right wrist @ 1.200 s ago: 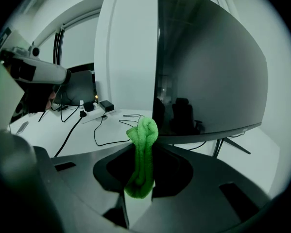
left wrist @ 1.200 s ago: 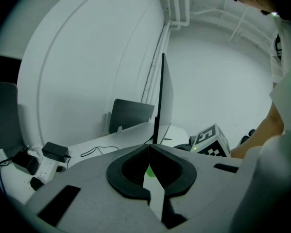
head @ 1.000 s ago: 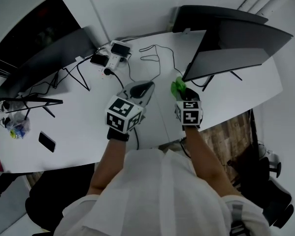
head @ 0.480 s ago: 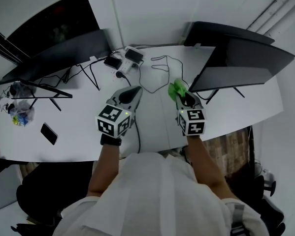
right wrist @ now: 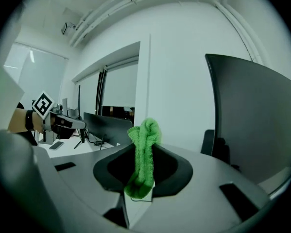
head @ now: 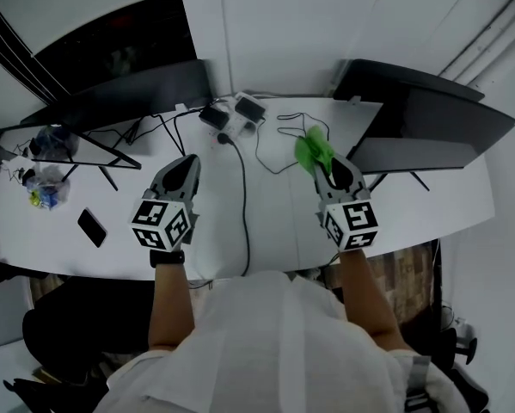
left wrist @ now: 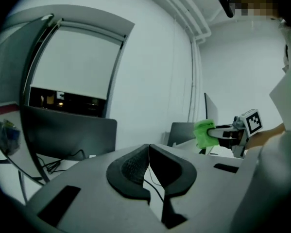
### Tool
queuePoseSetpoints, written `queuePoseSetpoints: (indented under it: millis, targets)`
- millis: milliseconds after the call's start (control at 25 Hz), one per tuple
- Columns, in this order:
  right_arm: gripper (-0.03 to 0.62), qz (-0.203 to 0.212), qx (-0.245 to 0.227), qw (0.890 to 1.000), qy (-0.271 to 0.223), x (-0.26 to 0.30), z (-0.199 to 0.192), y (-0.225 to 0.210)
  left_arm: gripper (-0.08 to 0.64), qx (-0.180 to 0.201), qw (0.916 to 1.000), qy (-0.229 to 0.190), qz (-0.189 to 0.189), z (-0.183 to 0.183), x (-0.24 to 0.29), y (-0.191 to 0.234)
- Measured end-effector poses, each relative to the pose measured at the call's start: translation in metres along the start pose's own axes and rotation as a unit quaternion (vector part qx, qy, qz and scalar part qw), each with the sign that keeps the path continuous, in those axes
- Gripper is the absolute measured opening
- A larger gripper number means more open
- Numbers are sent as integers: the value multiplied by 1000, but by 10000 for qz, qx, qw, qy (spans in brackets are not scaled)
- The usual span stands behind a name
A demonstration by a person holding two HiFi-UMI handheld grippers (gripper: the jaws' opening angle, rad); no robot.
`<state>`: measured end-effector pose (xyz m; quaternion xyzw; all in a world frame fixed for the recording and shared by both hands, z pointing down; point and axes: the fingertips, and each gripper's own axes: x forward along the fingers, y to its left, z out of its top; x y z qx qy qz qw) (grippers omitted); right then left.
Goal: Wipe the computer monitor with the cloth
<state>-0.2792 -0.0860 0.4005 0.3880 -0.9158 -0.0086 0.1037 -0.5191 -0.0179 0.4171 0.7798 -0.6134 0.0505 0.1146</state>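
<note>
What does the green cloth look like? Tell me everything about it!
The cloth is bright green and fuzzy, like a soft towel. It is bunched into a narrow upright roll, and the right claw is shut on its middle. One rounded end pokes up above the claw and the other hangs out below. It is held over the white desk, near the dark monitor but apart from it.

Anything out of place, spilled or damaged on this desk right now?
Nothing stands out: the green terry cloth sits clamped in the right gripper, and the left gripper is shut and empty.
</note>
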Motion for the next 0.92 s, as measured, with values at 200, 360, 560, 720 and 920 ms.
queuePoseSetpoints:
  millis: [200, 360, 560, 720, 920]
  targets:
    - [74, -61, -178, 9988, -451, -11, 32, 2, 17, -90, 9986, -278, 436, 9, -28, 27]
    - [74, -71, -231, 9978, -616, -14, 46, 5, 17, -81, 9983, -397, 431, 16, -37, 28]
    - [74, 11, -318, 9975, -626, -14, 49, 14, 17, -91, 9986, -397, 347, 15, -38, 26]
    - [74, 51, -336, 9975, -617, -12, 49, 18, 17, -110, 9988, -381, 298, 12, -37, 25]
    - [74, 40, -344, 9978, -563, -11, 45, 19, 17, -124, 9989, -362, 260, 9, -35, 25]
